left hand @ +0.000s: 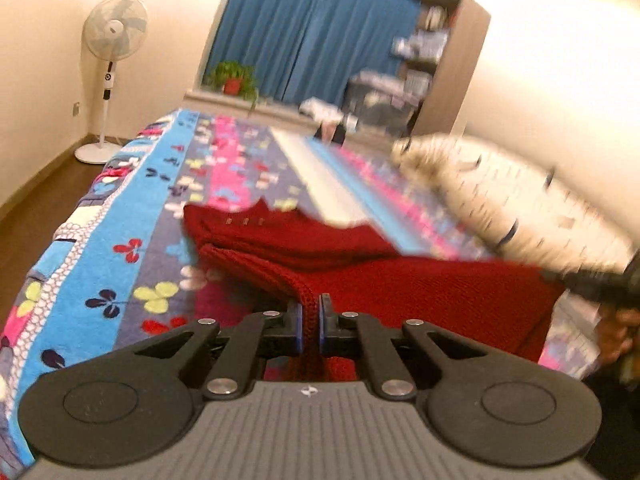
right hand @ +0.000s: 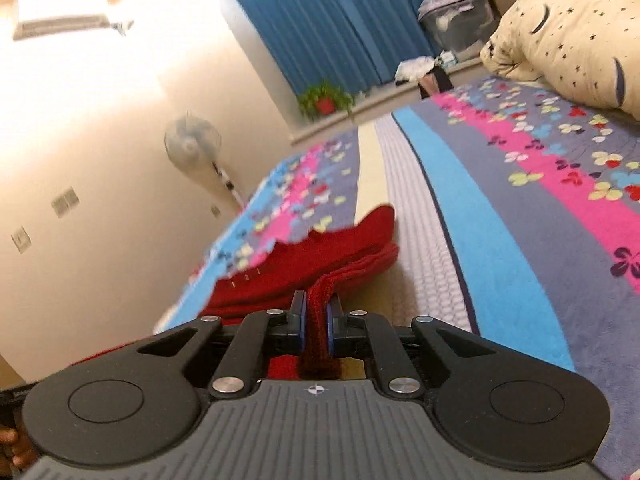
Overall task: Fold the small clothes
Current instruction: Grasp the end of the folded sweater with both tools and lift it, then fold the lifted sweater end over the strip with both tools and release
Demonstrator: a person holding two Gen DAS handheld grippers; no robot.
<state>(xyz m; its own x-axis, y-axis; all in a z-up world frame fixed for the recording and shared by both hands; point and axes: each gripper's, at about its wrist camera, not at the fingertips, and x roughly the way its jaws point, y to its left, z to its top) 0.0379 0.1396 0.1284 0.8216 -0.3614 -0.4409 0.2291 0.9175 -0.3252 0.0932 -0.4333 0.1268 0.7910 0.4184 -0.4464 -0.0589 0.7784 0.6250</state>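
A bedroom seen from two cameras mounted on hand-held grippers, both looking across a bed [left hand: 120, 216] covered by a bright striped sheet printed with butterflies in blue, pink and grey. Blue curtains [left hand: 312, 28] hang at the far window, with a potted plant [left hand: 233, 78] on the sill and a white standing fan [left hand: 112, 52] by the left wall. A cream pillow with small dark stars [right hand: 568, 36] lies at the right side of the bed. The task's thing, a dark red knitted garment [left hand: 360, 264], lies partly on the sheet near the middle of the bed, its near edge raised and stretched between the two tools. The left gripper [left hand: 309, 322] is clenched on a ribbed fold of the knit, which runs between its blue-padded fingers. The right gripper [right hand: 317, 326] likewise pinches a bunched strip of the same red fabric. Much of the left view is blurred. Judging from this, the risk is uneven pulling: if one hand leads the other, the fold will land crooked. The thick, stretchy knit could also slide out of such narrow pinches, or the far part could drag and bunch on the sheet.
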